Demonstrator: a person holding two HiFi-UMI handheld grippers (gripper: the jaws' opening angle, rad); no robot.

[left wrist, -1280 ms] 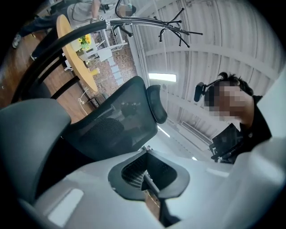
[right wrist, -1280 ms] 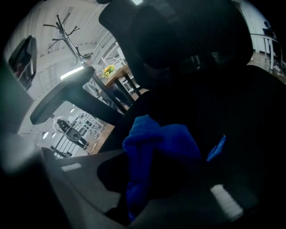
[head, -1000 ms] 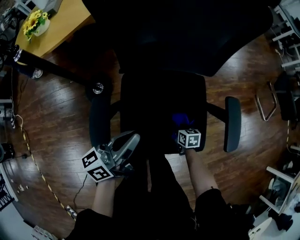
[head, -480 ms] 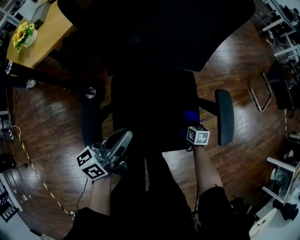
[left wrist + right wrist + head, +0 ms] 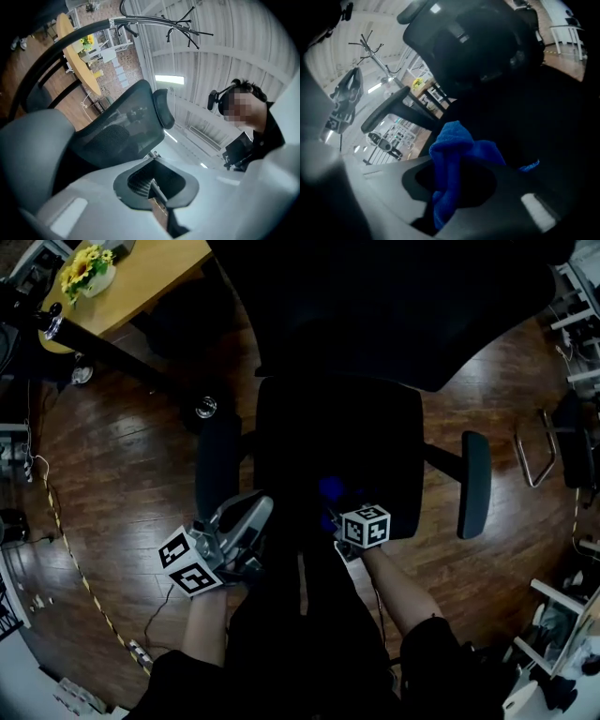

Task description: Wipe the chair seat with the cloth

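At front edge of chair seat (image 5: 337,442), right gripper (image 5: 455,190) clenched on blue cloth (image 5: 457,147), left gripper (image 5: 255,517) closed alongside.

Dark glossy wooden plank floor (image 5: 122,493), thin cable (image 5: 82,582) trailing across it at left. Light wood table (image 5: 141,282) at top left, yellow flowers (image 5: 86,266) on it. Left gripper view: black coat stand (image 5: 185,26), white ribbed panelling (image 5: 234,47), lit strip light (image 5: 169,80).

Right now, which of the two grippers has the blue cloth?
The right gripper, the one over the chair seat. The blue cloth is bunched between its jaws. The left gripper is shut with nothing in it.
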